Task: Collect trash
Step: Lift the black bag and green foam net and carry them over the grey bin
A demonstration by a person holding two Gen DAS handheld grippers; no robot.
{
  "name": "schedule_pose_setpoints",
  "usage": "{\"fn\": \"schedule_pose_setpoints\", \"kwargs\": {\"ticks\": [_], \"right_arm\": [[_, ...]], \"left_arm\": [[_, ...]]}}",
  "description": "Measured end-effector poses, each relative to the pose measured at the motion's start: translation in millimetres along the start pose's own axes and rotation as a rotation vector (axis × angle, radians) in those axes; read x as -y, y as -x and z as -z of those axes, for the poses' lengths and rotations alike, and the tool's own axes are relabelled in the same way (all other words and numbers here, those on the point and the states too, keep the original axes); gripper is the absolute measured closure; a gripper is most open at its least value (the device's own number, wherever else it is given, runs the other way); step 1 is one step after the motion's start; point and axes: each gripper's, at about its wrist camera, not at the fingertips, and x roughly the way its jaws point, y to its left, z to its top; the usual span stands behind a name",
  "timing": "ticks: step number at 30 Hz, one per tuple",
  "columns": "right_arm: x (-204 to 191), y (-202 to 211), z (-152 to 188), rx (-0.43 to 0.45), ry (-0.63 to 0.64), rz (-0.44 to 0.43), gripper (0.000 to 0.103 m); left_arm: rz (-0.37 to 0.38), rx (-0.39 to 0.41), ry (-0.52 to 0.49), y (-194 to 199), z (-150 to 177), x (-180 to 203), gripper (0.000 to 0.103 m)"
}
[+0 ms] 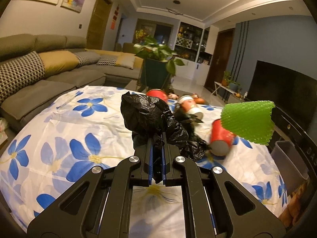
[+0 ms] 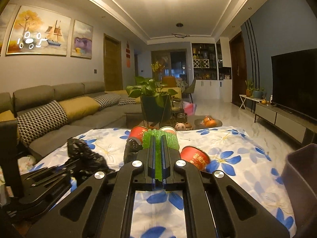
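Floral-cloth worktop has red paper cups lying near its far edge. Left tool clamps the black trash bag; right tool pinches green foam wrap. Thin grips, so either could slip mid-carry.

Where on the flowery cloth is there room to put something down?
The near-left flowered white cloth, between the grey sofa and crumpled black plastic bag, is bare. The far right is crowded with red paper cups and green bubble wrap.
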Motion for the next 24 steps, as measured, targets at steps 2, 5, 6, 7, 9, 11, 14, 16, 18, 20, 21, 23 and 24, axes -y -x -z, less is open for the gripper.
{"fn": "schedule_pose_setpoints", "kwargs": {"ticks": [2,5,6,7,9,11,14,16,18,20,21,23,24], "right_arm": [[4.2,11.5,1.7,0.006,0.002,0.006,0.098],[11.0,23.2,4.1,0.008,-0.005,0.017,0.098],[13.0,26.0,5.2,0.009,-0.008,0.021,0.098],[16.7,30.9,5.9,0.011,-0.010,0.028,0.098],[22.8,36.7,6.8,0.015,-0.014,0.037,0.098],[30.5,43.9,7.4,0.020,-0.019,0.052,0.098],[40.8,53.5,8.7,0.029,-0.029,0.070,0.098],[49.1,59.6,8.6,0.035,-0.037,0.087,0.098],[56.1,64.1,9.8,0.039,-0.045,0.100,0.098],[65.1,69.8,10.4,0.044,-0.054,0.117,0.098],[68.7,72.1,10.7,0.047,-0.058,0.125,0.098],[76.5,76.6,11.4,0.052,-0.066,0.141,0.098],[80.8,79.5,11.7,0.055,-0.068,0.152,0.098]], "left_arm": [[0.019,0.003,-0.012,4.1,0.6,9.2,0.097],[0.046,0.006,-0.032,8.5,1.8,22.7,0.097],[0.052,0.007,-0.036,9.3,1.9,25.5,0.097],[0.063,0.008,-0.043,11.3,2.3,31.4,0.097],[0.081,0.011,-0.060,14.4,3.1,42.2,0.097],[0.098,0.011,-0.075,15.4,3.9,51.4,0.097],[0.122,0.009,-0.096,16.5,5.3,65.6,0.097],[0.138,0.008,-0.108,16.9,6.2,74.6,0.097],[0.154,0.008,-0.118,16.7,7.0,83.4,0.097],[0.173,0.008,-0.130,16.6,7.7,94.4,0.097],[0.179,0.007,-0.135,16.3,8.4,97.9,0.097],[0.192,0.007,-0.148,15.1,9.0,107.9,0.097],[0.199,0.007,-0.152,15.1,10.3,112.1,0.097]]}}
